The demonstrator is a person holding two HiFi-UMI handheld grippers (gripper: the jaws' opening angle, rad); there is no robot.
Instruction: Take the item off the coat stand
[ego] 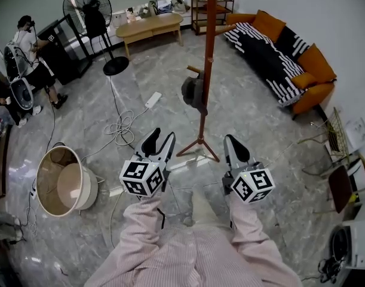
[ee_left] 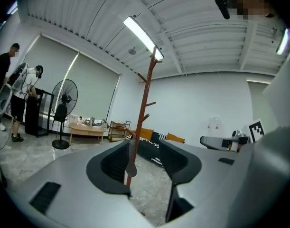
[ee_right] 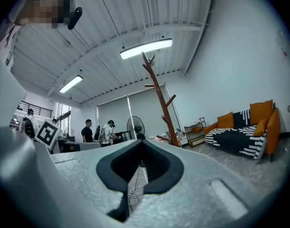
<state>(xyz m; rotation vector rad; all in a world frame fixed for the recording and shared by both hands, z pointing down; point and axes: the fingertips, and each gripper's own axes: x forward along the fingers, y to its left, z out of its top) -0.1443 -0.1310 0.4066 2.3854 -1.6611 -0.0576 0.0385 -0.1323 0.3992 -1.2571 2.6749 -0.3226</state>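
With left claw (ego: 162, 134) spread and right claw (ego: 232, 141) pressed together, empty, reach dark item (ego: 194, 93) on stand (ego: 207, 52), pinch beside its peg, lift clear before withdrawing.

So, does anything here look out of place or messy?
Only the white cable: it lies in a loose tangle on the floor, beside a power strip, left of the coat stand. Nothing looks spilled or broken.

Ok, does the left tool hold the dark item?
No, the left tool is open and empty, and the dark item hangs on the coat stand.
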